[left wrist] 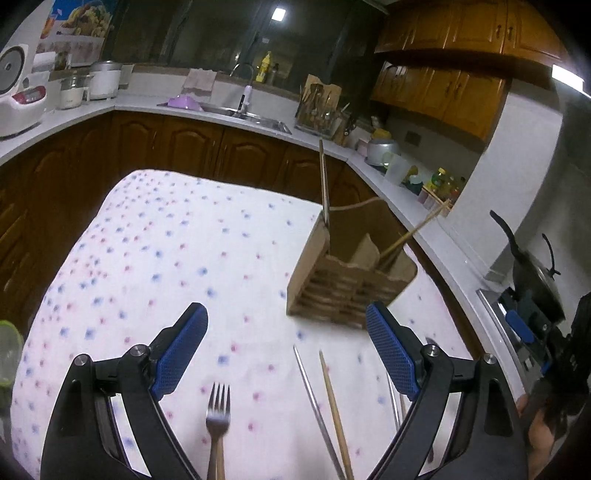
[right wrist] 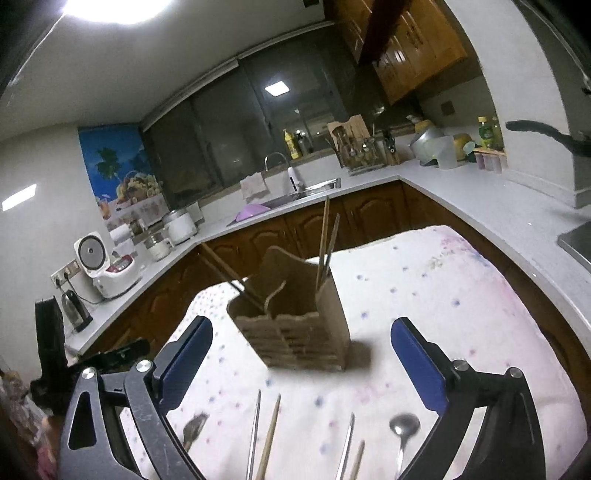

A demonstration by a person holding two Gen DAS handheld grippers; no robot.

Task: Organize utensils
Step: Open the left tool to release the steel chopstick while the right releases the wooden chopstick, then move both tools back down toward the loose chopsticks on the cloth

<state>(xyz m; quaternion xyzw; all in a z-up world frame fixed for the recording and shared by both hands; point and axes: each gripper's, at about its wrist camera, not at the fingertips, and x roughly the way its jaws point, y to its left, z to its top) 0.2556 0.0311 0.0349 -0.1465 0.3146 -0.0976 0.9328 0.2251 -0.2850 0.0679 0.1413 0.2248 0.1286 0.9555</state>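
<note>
Both hand-held grippers, left [left wrist: 286, 347] and right [right wrist: 301, 356], wide, empty, above loose utensils

Home kitchen, sink [left wrist: 258, 120], wooden cabinets [left wrist: 443, 26], rice cooker [right wrist: 101, 264], countertop [right wrist: 461, 188]

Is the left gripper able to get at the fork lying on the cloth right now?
Probably yes. The left gripper is open and empty, and the fork lies flat on the cloth between its fingers with nothing over it.

A: What's on the counter w/ the sink [left wrist: 246, 114]?
B: White rice cooker [right wrist: 107, 267], kettle [right wrist: 75, 310], yellow bottle [left wrist: 264, 67], purple basin [right wrist: 252, 211].
A: Table?
B: Star-print tablecloth [left wrist: 166, 236].
</note>
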